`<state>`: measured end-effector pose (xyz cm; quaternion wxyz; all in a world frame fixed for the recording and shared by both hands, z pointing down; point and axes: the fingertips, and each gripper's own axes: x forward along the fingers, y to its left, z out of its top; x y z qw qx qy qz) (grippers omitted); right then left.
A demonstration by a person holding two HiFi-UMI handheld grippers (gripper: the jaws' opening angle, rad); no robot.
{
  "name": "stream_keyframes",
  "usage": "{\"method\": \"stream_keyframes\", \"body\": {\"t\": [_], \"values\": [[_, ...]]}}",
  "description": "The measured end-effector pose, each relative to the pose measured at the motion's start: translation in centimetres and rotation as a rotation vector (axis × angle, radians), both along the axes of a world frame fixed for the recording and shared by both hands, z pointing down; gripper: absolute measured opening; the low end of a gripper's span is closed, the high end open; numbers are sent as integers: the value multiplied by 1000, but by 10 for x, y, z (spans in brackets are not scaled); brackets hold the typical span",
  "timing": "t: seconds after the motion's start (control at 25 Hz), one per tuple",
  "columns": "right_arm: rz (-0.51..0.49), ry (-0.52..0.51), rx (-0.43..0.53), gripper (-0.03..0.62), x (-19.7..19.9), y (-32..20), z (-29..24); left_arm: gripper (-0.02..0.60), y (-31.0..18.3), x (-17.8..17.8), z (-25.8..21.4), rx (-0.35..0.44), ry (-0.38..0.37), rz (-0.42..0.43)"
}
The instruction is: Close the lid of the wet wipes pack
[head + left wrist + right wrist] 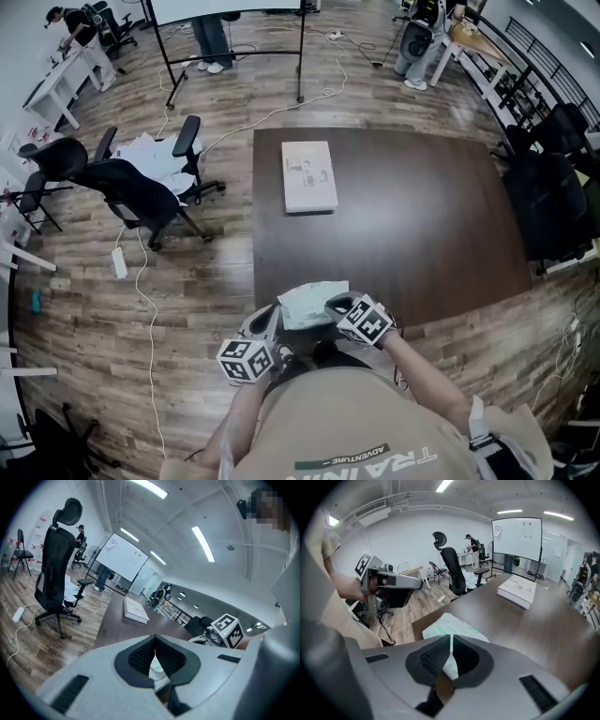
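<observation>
Head view: the wipes pack (307, 302) lies at the near edge of the table (422, 206), between the left gripper (273, 322) and the right gripper (336, 307).

Left gripper view: the jaws are pressed together, pinching the pack's edge.

Right gripper view: the jaws are likewise clamped on the pack's near edge.

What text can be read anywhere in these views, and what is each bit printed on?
"ADVENTURE": small print on the person's shirt, upside down in the head view.
"TRAI": start of a larger word beside it on the same shirt; the rest can't be made out.
Wet wipes pack: green print, too blurred to read.
White box: print too small to read.
Whiteboard: marks too small to read.
Marker cubes: square patterns only, no words.
</observation>
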<state>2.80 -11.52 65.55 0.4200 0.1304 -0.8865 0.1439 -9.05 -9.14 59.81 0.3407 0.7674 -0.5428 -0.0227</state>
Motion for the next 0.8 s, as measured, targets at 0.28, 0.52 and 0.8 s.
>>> {"method": "stream_keyframes", "body": {"t": [0.28,0.52,0.8], "values": [[-33,0,-51,23,-22,2,11,9,2,0,-5,21,-74,42],[-20,29,-65,15,-26,-2,22,9,4,-9,-1,2,-87,30],[-15,52,-82,14,-25,0,36,9,3,-17,8,-32,-76,8]]}}
